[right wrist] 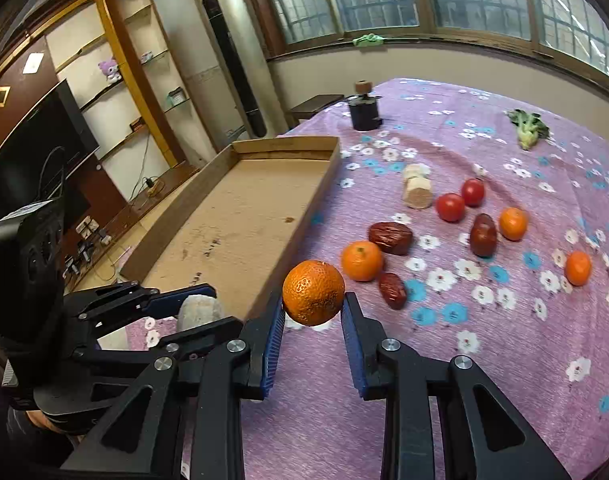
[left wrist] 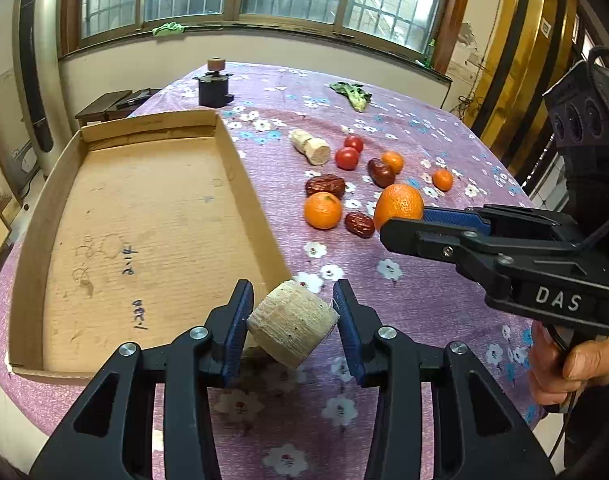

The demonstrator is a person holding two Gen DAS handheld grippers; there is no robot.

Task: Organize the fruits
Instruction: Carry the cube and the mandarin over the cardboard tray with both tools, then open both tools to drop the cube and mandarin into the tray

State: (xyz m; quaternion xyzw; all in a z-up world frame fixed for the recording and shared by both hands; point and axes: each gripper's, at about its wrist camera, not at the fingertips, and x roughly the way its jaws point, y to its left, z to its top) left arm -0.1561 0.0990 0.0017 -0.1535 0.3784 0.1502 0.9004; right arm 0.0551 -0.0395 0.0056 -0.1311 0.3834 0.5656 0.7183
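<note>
My left gripper [left wrist: 292, 320] is shut on a pale yam chunk [left wrist: 292, 322], held above the cloth just off the near right corner of the cardboard tray [left wrist: 44, 208]. My right gripper [right wrist: 313, 314] is shut on an orange [right wrist: 313, 292], lifted over the table; the left wrist view shows this orange [left wrist: 398, 204] at the tip of that gripper. On the cloth lie another orange [right wrist: 361, 261], two small tangerines [right wrist: 513, 223], two tomatoes [right wrist: 450, 207], three red dates [right wrist: 390, 237] and a second yam piece [right wrist: 417, 192].
The cardboard tray [right wrist: 240, 216] lies open on the left of the purple flowered tablecloth [right wrist: 484, 360]. A dark jar with a cork top [right wrist: 363, 110] stands at the far end, and a leafy green [right wrist: 527, 128] lies at the far right. A hand [left wrist: 568, 364] grips the right handle.
</note>
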